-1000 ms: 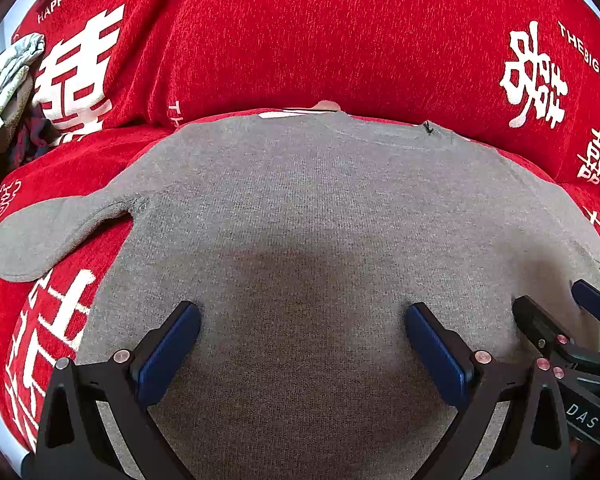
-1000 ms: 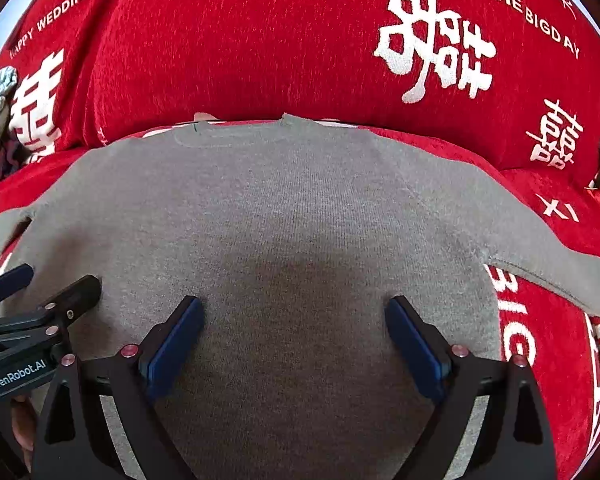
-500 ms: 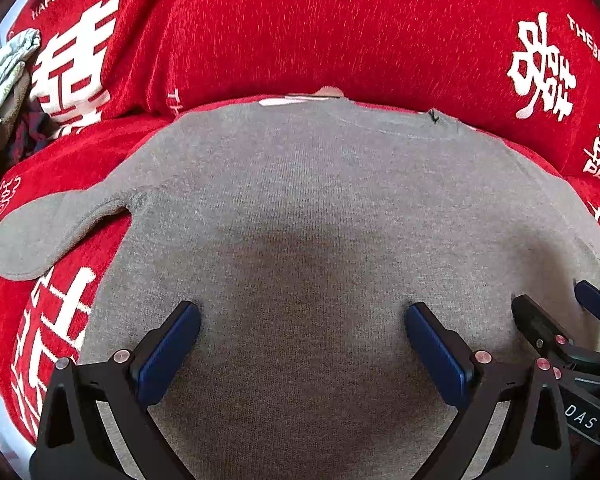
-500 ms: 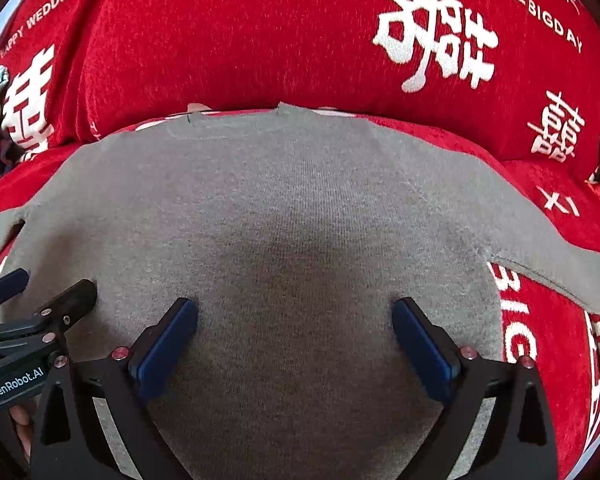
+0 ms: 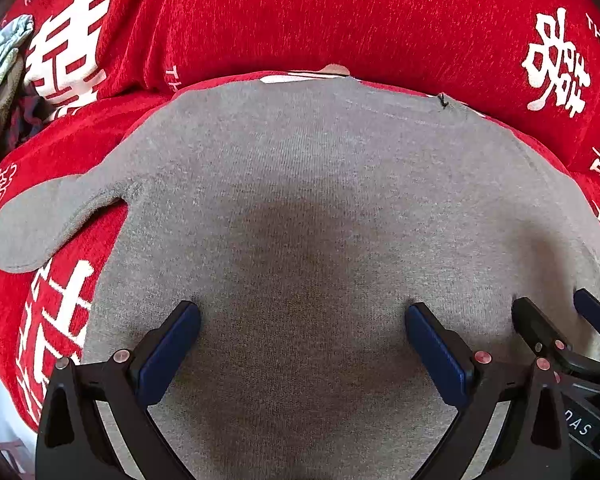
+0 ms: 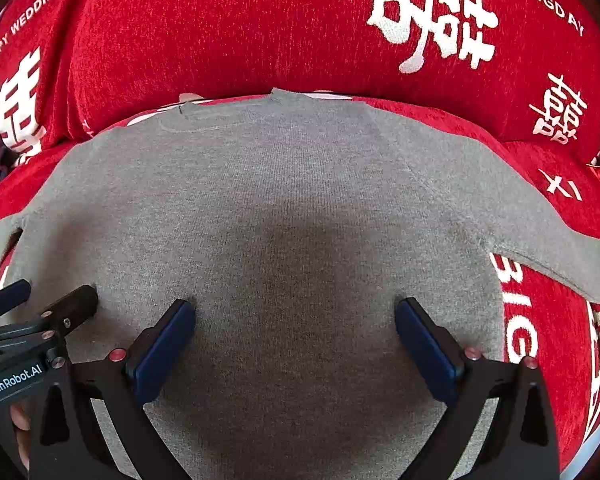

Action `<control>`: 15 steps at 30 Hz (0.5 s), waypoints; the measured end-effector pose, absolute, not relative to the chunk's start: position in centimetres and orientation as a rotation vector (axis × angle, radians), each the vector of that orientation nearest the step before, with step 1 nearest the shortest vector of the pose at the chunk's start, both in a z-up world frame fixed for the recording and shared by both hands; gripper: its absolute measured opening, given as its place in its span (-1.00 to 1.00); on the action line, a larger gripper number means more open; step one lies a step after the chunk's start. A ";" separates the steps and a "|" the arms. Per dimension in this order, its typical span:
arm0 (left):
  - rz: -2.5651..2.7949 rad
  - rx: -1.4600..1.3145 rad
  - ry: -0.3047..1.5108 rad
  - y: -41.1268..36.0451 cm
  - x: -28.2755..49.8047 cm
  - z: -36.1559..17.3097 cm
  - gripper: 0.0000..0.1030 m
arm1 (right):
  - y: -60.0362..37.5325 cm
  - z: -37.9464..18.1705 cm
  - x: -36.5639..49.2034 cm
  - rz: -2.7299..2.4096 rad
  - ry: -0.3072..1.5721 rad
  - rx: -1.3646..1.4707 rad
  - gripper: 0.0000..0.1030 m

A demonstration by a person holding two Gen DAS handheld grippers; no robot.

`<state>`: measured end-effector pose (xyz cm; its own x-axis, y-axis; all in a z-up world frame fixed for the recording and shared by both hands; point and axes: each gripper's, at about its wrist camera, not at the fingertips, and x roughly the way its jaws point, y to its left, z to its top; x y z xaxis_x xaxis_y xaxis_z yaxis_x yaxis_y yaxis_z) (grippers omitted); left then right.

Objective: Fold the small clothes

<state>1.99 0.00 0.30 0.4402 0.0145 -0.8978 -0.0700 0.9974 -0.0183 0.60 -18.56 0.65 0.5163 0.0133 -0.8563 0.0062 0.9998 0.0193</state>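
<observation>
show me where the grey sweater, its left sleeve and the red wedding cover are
grey sweater (image 5: 308, 200): left wrist view, middle of the body panel.
left sleeve (image 5: 40, 220): left wrist view, the flat sleeve spread out sideways.
red wedding cover (image 6: 240, 28): right wrist view, plain red patch behind the collar.

grey sweater (image 5: 308, 208) | spread flat, unfolded | sleeves out sideways | neckline far side

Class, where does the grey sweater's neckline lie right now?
In both wrist views the neckline lies at the far edge of the grey sweater, against the red cushion.
</observation>
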 end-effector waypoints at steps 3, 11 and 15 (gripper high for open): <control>0.053 -0.054 1.118 0.0 2.1 0.3 0.99 | -18.5 0.7 0.7 0.002 1.045 0.013 0.96; 0.069 -0.051 1.078 -0.1 1.6 0.4 0.99 | -18.4 0.5 0.9 0.016 1.054 -0.006 0.98; 0.094 -0.058 1.042 -0.2 1.4 0.4 0.99 | -18.3 0.6 0.9 0.016 1.053 -0.019 0.98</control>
